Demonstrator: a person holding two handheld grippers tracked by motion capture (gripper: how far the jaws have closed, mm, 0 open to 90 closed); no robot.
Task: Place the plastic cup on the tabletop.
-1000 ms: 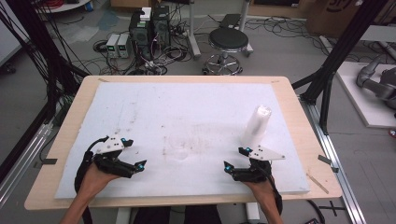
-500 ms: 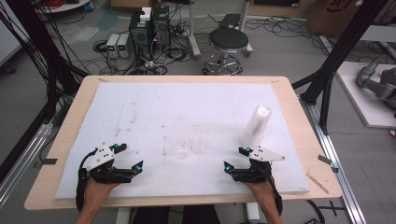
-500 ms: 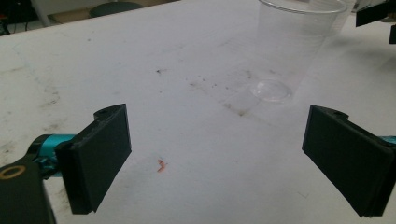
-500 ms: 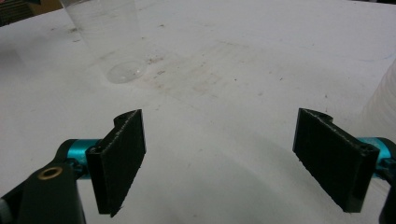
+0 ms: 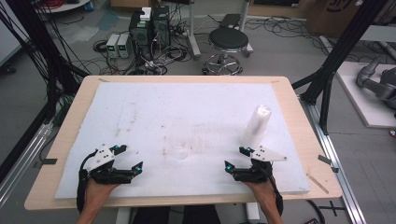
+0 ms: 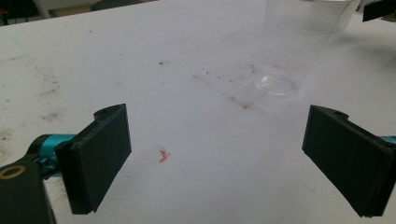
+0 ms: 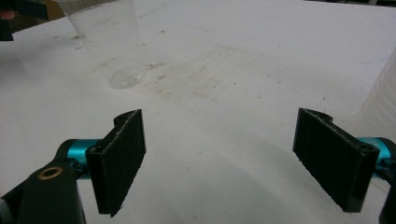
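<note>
Nothing has been picked up yet. The left gripper (image 5: 127,159) and the right gripper (image 5: 237,158) both rest at the near edge of the white surface (image 5: 154,107), jaws spread wide and empty. A clear cup (image 5: 178,145) stands upright between them, slightly farther in. A stack of cups (image 5: 256,124) stands just beyond the right gripper. All of the handling appears to lie ahead.
</note>
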